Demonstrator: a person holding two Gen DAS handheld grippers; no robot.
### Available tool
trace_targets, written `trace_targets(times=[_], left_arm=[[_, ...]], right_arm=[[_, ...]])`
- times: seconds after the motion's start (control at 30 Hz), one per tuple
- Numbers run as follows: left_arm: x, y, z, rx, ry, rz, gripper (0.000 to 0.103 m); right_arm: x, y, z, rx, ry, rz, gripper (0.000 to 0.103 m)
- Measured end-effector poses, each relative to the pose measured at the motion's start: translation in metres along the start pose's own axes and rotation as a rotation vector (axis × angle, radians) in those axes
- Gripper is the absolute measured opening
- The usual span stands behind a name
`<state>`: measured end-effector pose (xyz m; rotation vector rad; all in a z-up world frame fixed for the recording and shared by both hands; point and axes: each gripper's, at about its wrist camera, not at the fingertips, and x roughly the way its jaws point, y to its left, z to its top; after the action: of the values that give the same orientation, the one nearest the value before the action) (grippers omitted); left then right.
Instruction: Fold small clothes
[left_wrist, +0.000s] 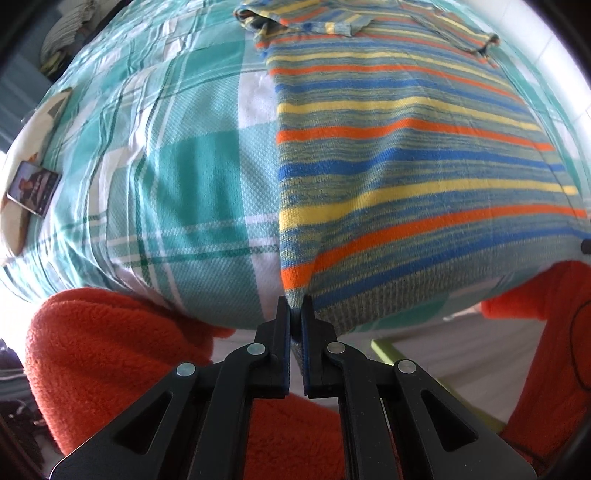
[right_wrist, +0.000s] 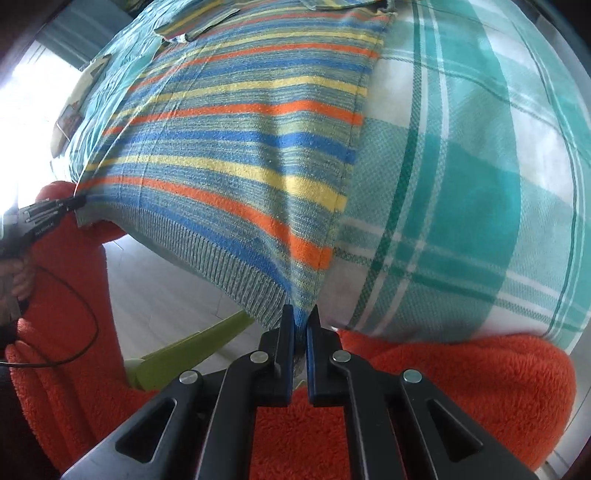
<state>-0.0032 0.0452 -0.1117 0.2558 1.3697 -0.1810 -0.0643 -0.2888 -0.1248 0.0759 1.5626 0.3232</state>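
Note:
A small knitted sweater (left_wrist: 406, 155) with blue, yellow, orange and grey stripes lies flat on a teal and white checked bedsheet (left_wrist: 166, 166). Its collar end is far from me and its ribbed hem hangs at the near bed edge. My left gripper (left_wrist: 295, 306) is shut on the hem's left corner. My right gripper (right_wrist: 301, 314) is shut on the hem's right corner of the sweater (right_wrist: 240, 140). The left gripper also shows at the far left of the right wrist view (right_wrist: 79, 201), pinching the other corner.
The person's orange fleece sleeves (left_wrist: 110, 350) and lap (right_wrist: 461, 387) lie below the bed edge. A small picture card (left_wrist: 33, 186) lies on the bed's left side. A green object (right_wrist: 184, 354) stands on the pale floor. A black cable (right_wrist: 74, 295) loops by the left hand.

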Motion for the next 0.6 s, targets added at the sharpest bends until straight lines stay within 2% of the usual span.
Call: trace_targets(times=[0.1, 0.17, 0.27, 0.37, 0.5, 0.57, 0.6], left_arm=[[-0.003, -0.002, -0.001, 0.014, 0.005, 0.015, 0.002], [0.009, -0.002, 0.002, 0.013, 0.039, 0.029, 0.002], [0.047, -0.01, 0.008, 0.015, 0.124, 0.041, 0.002], [0.066, -0.02, 0.016, 0.04, 0.15, 0.09, 0.002], [0.069, -0.025, 0.02, 0.01, 0.166, 0.107, 0.005], [0.069, -0.022, 0.021, -0.014, 0.174, 0.107, 0.015], [0.068, -0.017, 0.019, -0.022, 0.18, 0.111, 0.032]], right_arm=[[-0.005, -0.003, -0.004, 0.016, -0.007, 0.02, 0.004], [-0.001, -0.004, -0.004, 0.021, 0.003, 0.016, 0.004], [0.031, -0.011, 0.004, 0.049, 0.059, -0.013, 0.004], [0.056, -0.018, 0.014, 0.08, 0.101, -0.026, 0.004], [0.061, -0.02, 0.02, 0.089, 0.108, -0.044, 0.005], [0.059, -0.025, 0.018, 0.112, 0.101, -0.027, 0.009], [0.057, -0.028, 0.016, 0.123, 0.103, -0.012, 0.014]])
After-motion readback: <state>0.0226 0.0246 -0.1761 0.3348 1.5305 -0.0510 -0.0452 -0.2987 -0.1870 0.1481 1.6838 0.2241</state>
